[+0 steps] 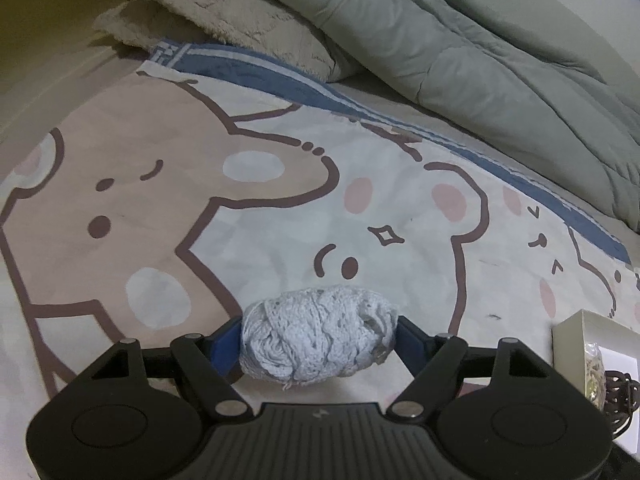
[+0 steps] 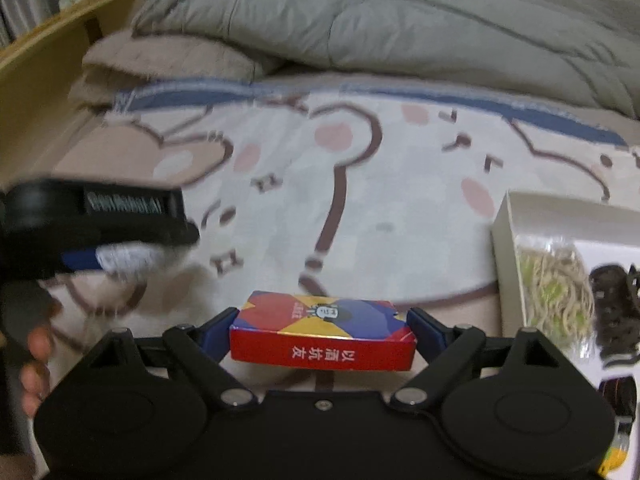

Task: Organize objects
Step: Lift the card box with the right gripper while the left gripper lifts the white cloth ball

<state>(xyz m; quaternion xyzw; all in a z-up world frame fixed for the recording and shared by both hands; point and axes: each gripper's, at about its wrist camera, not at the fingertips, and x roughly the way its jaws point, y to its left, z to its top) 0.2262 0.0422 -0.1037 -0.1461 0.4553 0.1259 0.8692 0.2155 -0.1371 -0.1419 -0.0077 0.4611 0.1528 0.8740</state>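
Note:
My left gripper is shut on a pale blue bundle of knitted yarn, its blue pads pressing both ends, lifted above the bear-print sheet. In the right wrist view the same left gripper shows blurred at the left with the yarn in it. My right gripper is shut on a red card box with a colourful top and Chinese lettering, held across its short ends just over the sheet.
A white open box at the right holds a pale noodle-like packet and a dark hair claw; its corner shows in the left view. A grey-green quilt and a fuzzy beige pillow lie behind. A hand is at left.

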